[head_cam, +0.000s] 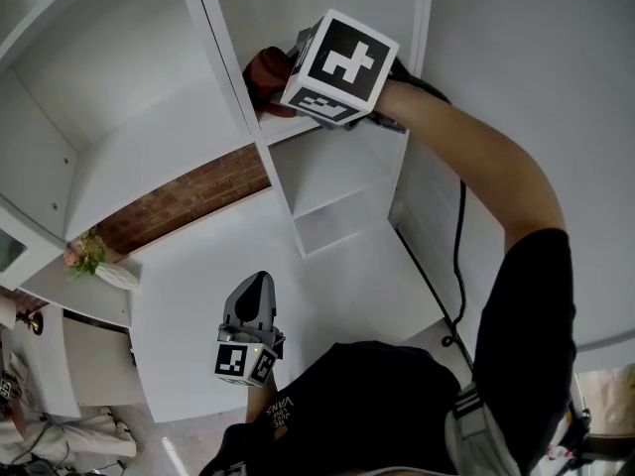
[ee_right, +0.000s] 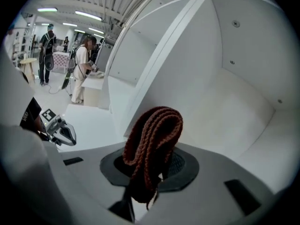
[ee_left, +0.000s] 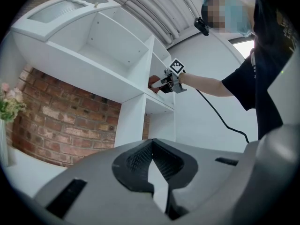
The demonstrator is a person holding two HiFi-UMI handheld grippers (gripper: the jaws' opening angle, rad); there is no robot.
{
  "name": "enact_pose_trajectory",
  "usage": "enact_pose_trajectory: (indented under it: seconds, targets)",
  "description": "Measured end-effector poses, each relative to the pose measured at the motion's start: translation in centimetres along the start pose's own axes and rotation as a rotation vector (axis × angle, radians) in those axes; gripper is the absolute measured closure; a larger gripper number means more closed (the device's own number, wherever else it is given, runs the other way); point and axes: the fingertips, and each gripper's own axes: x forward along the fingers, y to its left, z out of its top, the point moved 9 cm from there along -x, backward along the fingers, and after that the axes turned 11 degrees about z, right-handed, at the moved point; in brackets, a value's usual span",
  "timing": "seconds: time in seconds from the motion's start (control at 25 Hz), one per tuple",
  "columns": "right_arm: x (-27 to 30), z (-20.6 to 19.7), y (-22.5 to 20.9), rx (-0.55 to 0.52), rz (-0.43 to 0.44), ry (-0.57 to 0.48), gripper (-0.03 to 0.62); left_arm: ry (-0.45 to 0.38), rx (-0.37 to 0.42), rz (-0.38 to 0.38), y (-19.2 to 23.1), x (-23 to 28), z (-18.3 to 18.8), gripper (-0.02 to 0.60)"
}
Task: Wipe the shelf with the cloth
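Rust-red knit cloth (ee_right: 152, 144) is clamped in the right gripper (ee_right: 154, 163), its folded bundle standing past the jaw tips at frame centre, inside a white shelf (ee_right: 234, 116) compartment. Left gripper (ee_left: 151, 146): jaws closed, holding nothing.

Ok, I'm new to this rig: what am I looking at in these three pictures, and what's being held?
No robot here: a person holds tongs in each hand; the marker cubes belong to them. The head view looks down from the person's head; the other two come from cameras riding on each tool, looking along its jaws. The right tongs are shut on a reddish-brown knitted cloth, inside an upper compartment of the white shelf unit. The left tongs hang lower, shut and empty. A vase of flowers stands on the white surface below, before a brick wall.
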Motion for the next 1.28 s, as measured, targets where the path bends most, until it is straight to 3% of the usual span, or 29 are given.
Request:
enact_pose_trajectory:
  seconds: [0.2,0.6,0.92,1.04,1.28]
  targets:
    - [-1.1,-2.0,-0.8,-0.018,-0.063,0.069,0.499,0.008,0.004,0.0,-0.1,-0.1,0.2,0.575]
    - [-5.1,-7.5,-2.4,-0.077,-0.295,0.316,0.497,0.006,0.002,-0.035,-1.4,0.2,0.3,0.575]
    - [-6.5,-10.5,-2.0,-0.289,-0.494,0.576,0.498,0.017,0.0,-0.075,-2.8,0.3,0.2,0.575]
    - [-6.8,-10.7,-1.5,-0.313,-0.525,0.578,0.498,0.015,-0.006,-0.084,-3.0,0.2,0.2,0.575]
    - [-8.0,-10.6,0.1,-0.293,-0.576,0.476,0.498,0.02,0.003,-0.108,-3.0,0.0,0.4,0.575]
